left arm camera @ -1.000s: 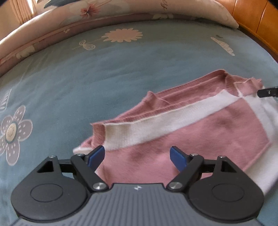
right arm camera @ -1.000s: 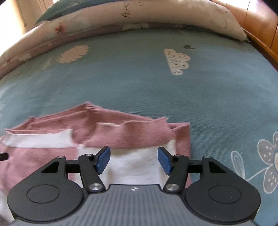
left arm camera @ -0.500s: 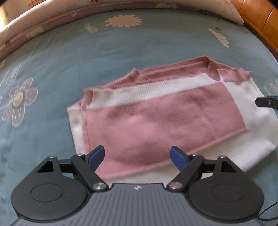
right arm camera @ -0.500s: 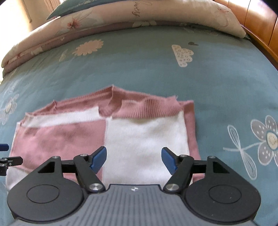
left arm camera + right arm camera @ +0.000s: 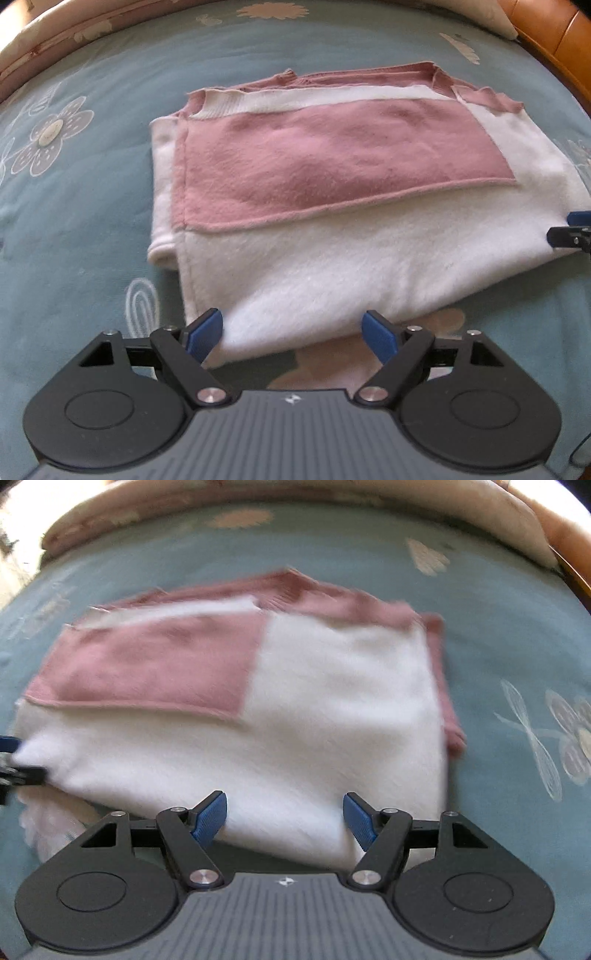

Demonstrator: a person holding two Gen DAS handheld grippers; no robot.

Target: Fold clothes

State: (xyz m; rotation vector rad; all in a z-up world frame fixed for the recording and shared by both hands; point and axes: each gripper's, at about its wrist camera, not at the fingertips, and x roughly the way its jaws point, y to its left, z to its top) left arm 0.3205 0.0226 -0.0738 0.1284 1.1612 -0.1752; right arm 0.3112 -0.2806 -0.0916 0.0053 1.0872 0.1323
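Left wrist view: the sweater (image 5: 332,206) lies folded into a flat pink-and-white rectangle on the bed (image 5: 74,229), so it looks mostly done, maybe one more fold. The left gripper (image 5: 293,334) hovers low, jaws wide and empty, near edge right between them.

Right wrist view, blurry: right gripper (image 5: 284,818) likewise, jaws wide, nothing held, sweater just ahead.
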